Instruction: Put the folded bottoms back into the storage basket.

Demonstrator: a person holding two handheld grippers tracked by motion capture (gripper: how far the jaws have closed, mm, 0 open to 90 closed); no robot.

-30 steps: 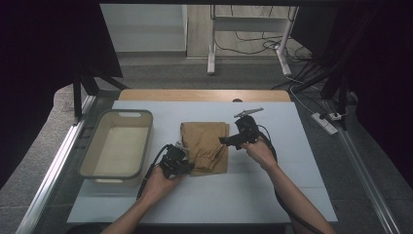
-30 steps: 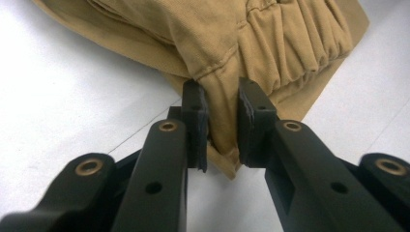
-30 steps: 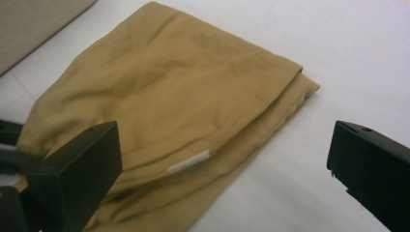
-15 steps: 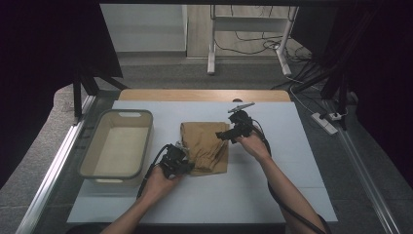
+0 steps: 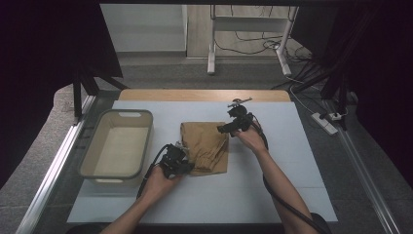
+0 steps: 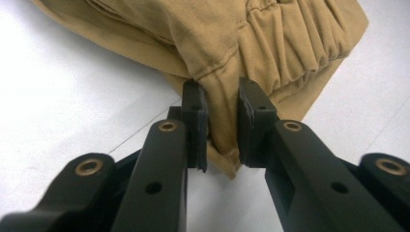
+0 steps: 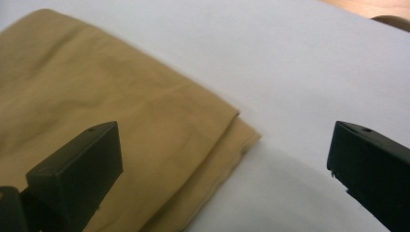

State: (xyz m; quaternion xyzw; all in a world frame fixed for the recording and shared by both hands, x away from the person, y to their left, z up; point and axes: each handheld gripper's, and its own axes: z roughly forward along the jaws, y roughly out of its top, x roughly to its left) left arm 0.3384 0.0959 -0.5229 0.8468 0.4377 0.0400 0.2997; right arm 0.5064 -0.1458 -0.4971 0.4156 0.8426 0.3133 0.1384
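A folded tan garment (image 5: pixel 204 146) lies on the white table top. My left gripper (image 5: pixel 181 161) is at its near left corner, shut on a fold of the tan cloth (image 6: pixel 222 121) beside the gathered waistband. My right gripper (image 5: pixel 225 128) hovers over the garment's far right corner with its jaws wide open. In the right gripper view that corner (image 7: pixel 241 128) lies between the two black fingertips (image 7: pixel 92 154), which do not touch it.
A beige plastic tub (image 5: pixel 117 144) stands to the left of the garment, near the table's left edge. A strip of bare wood (image 5: pixel 204 95) runs along the table's far edge. White surface stretches to the right and front.
My right gripper has moved left and slightly down, from right of the garment to over its far right corner. The left gripper has kept its place and its grip.
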